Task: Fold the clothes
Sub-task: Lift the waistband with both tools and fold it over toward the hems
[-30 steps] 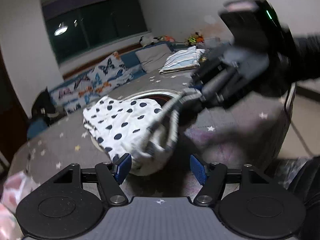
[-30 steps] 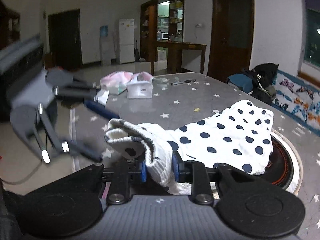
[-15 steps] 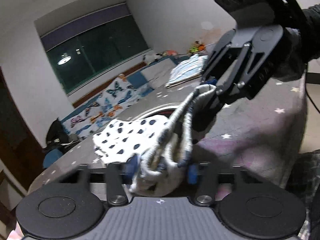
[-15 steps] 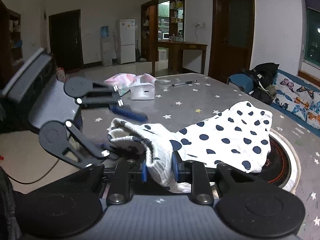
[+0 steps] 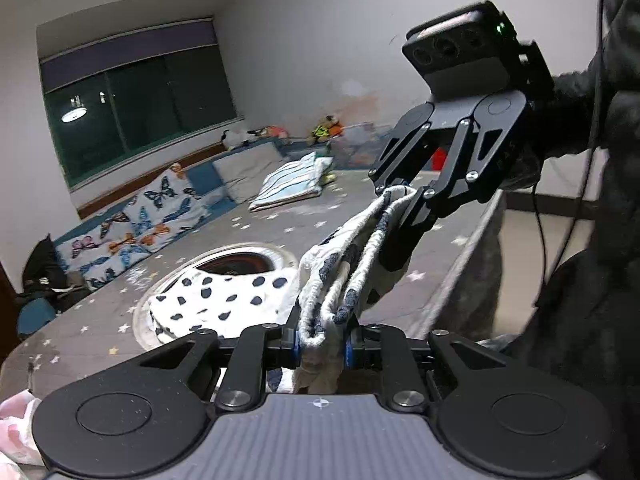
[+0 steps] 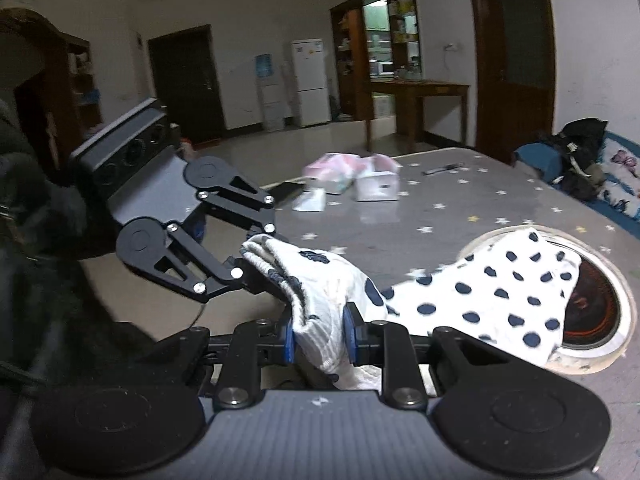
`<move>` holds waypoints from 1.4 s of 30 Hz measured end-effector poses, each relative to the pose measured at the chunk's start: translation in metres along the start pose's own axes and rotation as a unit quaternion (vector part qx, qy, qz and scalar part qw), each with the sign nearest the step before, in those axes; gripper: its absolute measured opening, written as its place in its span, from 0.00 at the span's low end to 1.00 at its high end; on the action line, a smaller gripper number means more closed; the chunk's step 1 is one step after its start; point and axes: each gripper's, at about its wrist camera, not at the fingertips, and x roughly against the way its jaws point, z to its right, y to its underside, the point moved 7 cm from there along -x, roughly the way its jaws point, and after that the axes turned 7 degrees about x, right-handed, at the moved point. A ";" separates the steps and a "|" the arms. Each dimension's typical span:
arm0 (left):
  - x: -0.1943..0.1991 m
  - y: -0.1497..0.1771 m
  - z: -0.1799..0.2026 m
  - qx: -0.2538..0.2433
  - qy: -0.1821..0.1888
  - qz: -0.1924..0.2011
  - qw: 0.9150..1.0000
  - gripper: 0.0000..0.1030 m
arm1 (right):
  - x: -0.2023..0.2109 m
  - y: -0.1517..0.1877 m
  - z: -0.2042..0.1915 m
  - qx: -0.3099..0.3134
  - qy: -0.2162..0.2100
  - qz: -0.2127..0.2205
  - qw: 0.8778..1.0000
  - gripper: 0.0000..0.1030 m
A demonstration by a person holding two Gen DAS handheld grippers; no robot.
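Left gripper (image 5: 321, 347), right gripper (image 6: 319, 339) both pinching polka-dot garment (image 6: 500, 292) waistband, taut.

White garment (image 6: 500, 292), navy polka dots

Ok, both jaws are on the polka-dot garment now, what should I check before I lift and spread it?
1. Left gripper shut on polka-dot garment: ok.
2. Right gripper shut on its ribbed edge: ok.
3. Edge between the grippers flat: not ok, bunched and twisted.
4. Far end free: not ok, it drapes over the round tray.
5. Layers held by each gripper: cannot tell.
6. Starred table beyond it clear nearby: ok.
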 end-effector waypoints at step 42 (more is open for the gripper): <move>-0.239 0.002 -0.257 0.277 -0.070 -0.119 0.951 0.30 | -0.143 0.024 0.329 -0.271 0.117 0.002 0.956 0.18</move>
